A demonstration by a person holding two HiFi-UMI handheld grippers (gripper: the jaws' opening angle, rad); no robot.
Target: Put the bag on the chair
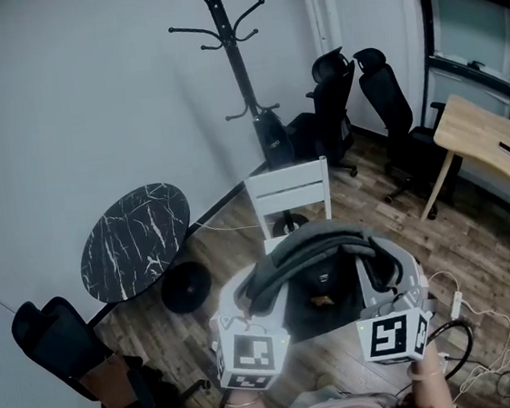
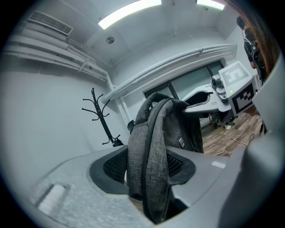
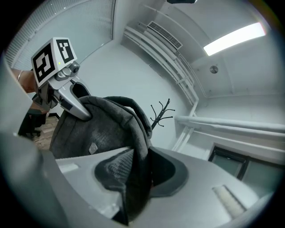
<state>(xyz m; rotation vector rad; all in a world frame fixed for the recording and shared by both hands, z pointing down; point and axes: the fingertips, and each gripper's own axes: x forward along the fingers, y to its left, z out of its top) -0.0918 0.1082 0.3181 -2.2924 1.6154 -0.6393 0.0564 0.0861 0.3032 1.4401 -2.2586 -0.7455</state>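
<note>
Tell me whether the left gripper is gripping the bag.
Yes, the left gripper is clamped on a grey strap of the bag.

I note: black coat rack (image 1: pixel 231 55) against the wall; round marble table (image 1: pixel 134 229) at left; black office chairs (image 1: pixel 331 87) in the corner; wooden desk (image 1: pixel 490 137) at right; power strip (image 1: pixel 456 304) on the wood floor.

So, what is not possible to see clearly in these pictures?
- The seat of the white chair: head view, hidden under the bag.
- The dark item on the wooden desk: head view, too small to identify.
- Whether the bag touches the chair: head view looks from above, so any gap is hidden.
</note>
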